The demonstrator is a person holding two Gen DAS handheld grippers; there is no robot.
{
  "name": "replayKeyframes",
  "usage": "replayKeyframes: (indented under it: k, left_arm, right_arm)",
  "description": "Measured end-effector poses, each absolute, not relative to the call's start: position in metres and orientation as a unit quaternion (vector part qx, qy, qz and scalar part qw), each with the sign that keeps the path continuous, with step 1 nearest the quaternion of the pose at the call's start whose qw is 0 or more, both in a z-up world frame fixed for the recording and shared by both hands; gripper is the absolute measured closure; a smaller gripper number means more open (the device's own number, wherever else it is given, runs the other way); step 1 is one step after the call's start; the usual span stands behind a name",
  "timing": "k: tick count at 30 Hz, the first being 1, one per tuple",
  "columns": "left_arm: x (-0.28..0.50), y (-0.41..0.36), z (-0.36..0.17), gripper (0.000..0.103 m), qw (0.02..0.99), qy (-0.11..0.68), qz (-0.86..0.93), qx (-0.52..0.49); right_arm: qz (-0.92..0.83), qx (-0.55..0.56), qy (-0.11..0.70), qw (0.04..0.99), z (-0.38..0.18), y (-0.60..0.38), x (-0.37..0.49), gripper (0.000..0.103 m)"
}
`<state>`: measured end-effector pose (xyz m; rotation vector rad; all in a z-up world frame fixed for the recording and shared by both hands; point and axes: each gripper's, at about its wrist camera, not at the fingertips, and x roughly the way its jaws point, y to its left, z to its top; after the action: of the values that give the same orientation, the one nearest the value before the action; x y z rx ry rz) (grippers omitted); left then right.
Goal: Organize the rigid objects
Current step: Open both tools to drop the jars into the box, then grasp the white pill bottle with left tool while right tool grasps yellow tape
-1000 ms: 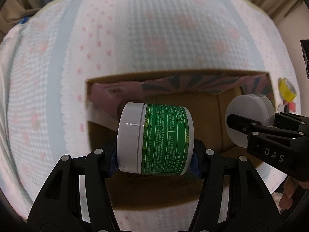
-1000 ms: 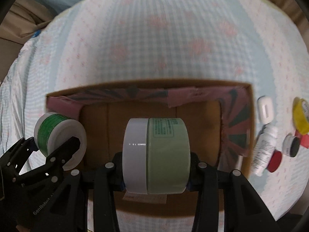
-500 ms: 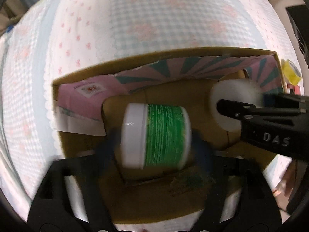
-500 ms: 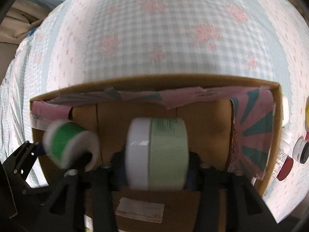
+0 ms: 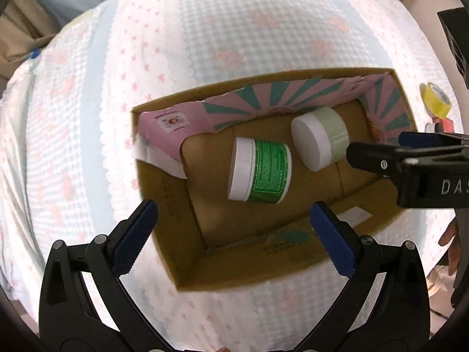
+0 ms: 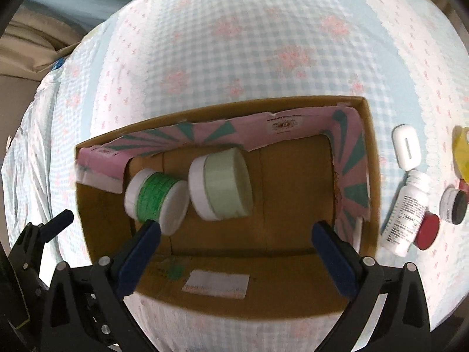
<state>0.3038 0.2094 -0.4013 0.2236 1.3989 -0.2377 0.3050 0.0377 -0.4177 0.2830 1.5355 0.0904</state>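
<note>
A dark green jar with a white lid (image 5: pixel 259 173) (image 6: pixel 156 201) lies on its side inside the open cardboard box (image 5: pixel 164 234) (image 6: pixel 370 158). A pale green jar with a white lid (image 5: pixel 321 139) (image 6: pixel 221 187) lies on its side just to its right, also in the box. My left gripper (image 5: pixel 233 223) is open and empty above the box's near side. My right gripper (image 6: pixel 236 240) is open and empty above the box; it also shows at the right of the left wrist view (image 5: pixel 410 164).
The box sits on a checked blue and pink cloth (image 6: pixel 234 44). Right of the box lie a white bottle with a red cap (image 6: pixel 407 214), a small white case (image 6: pixel 407 146), a small black-and-white jar (image 6: pixel 453 206) and a yellow tape roll (image 5: pixel 436 101).
Both grippers have opened and let go of their jars, which now lie in the box. Both grippers have pulled back and up from the box.
</note>
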Motion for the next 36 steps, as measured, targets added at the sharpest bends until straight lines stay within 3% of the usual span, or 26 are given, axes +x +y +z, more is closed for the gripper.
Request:
replayKeyframes:
  k: [21,30,36]
  left_arm:
    - [0.174,0.205,-0.227,0.000,0.845,0.517,-0.108,0.083]
    - [0.142,0.146,-0.190,0.000,0.861,0.484,-0.140,0.064]
    - [0.129,0.086,-0.194,0.000,0.856,0.494,-0.141,0.054]
  right_arm:
    - [0.016,0.072,0.594,0.801,-0.230,0.024,0.176,0.000]
    - [-0.039,0.078,0.546,0.833,-0.184,-0.054,0.114,0.000]
    - [-0.048,0.072,0.523,0.848,-0.179,-0.124,0.087,0.000]
